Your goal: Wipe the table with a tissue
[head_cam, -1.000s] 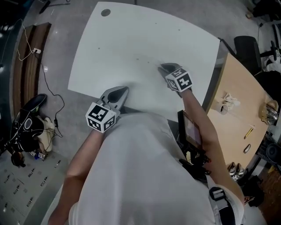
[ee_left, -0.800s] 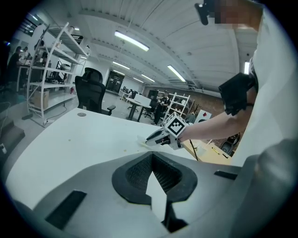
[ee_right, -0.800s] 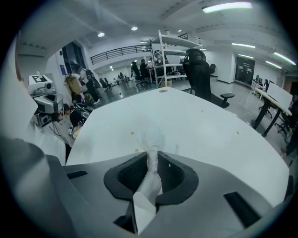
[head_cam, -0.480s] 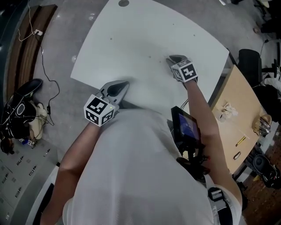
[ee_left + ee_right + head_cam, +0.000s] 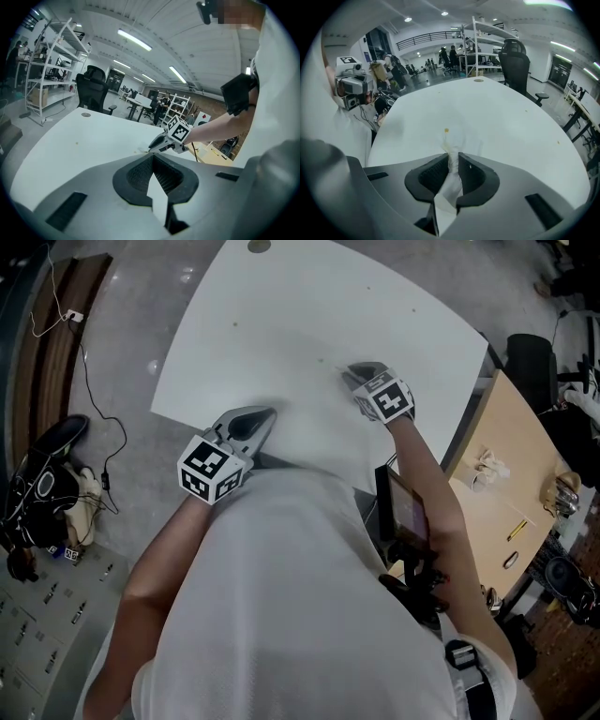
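Right hand-held gripper (image 5: 451,161) is clenched on the tissue (image 5: 454,140): a twisted strip runs back between its jaws, and the loose front end lies spread on the table (image 5: 501,117). A small yellowish speck (image 5: 446,131) sits dead ahead along the line of the jaws, at the tissue's front edge or just past it; the thin paper makes that hard to tell. I judge the next stroke to be a short push straight forward over the speck, pressing down. My left hand-held gripper (image 5: 255,418) rests well short of the speck, by the table's near edge, jaws together with nothing in them. The right one is much nearer the speck, so the wiping falls to it.
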Demonstrator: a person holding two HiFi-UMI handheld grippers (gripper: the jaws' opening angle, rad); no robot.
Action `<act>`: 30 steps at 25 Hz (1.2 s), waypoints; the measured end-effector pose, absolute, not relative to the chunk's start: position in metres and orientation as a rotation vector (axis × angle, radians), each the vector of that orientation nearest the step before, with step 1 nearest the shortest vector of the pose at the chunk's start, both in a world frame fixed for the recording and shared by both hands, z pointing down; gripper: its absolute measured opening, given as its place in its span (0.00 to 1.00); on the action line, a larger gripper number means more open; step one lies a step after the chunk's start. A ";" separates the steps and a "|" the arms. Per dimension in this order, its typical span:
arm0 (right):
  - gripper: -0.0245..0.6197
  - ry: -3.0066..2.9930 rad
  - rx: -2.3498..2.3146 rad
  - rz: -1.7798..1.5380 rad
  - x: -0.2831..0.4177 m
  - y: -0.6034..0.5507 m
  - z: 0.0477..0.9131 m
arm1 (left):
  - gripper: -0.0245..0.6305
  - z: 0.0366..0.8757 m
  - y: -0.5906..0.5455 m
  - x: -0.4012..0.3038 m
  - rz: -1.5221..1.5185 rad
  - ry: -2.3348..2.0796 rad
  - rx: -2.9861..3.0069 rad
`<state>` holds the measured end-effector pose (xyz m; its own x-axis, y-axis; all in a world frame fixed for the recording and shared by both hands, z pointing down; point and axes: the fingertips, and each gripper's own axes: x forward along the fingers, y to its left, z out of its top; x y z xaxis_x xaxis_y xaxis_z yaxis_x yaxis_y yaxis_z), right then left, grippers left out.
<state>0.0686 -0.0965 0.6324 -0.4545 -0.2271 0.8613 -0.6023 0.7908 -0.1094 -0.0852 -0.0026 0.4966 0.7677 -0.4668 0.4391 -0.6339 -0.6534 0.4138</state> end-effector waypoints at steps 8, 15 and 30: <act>0.15 -2.062 0.506 0.538 0.052 -0.059 0.632 | 0.04 0.495 -0.005 -0.094 0.405 -0.793 2.416; 0.15 -2.091 0.448 0.585 0.036 -0.020 0.630 | 0.05 0.494 -0.014 -0.096 0.404 -0.765 2.433; 0.15 -2.324 0.516 0.968 0.014 -0.016 0.588 | 0.04 0.491 -0.033 -0.104 0.382 -0.711 2.460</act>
<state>0.0140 -0.0156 0.5884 -0.7666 -0.1303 0.6288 -0.5381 0.6648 -0.5182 -0.1037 -0.0328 0.4907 0.8201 -0.4058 0.4035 -0.5605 -0.7116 0.4236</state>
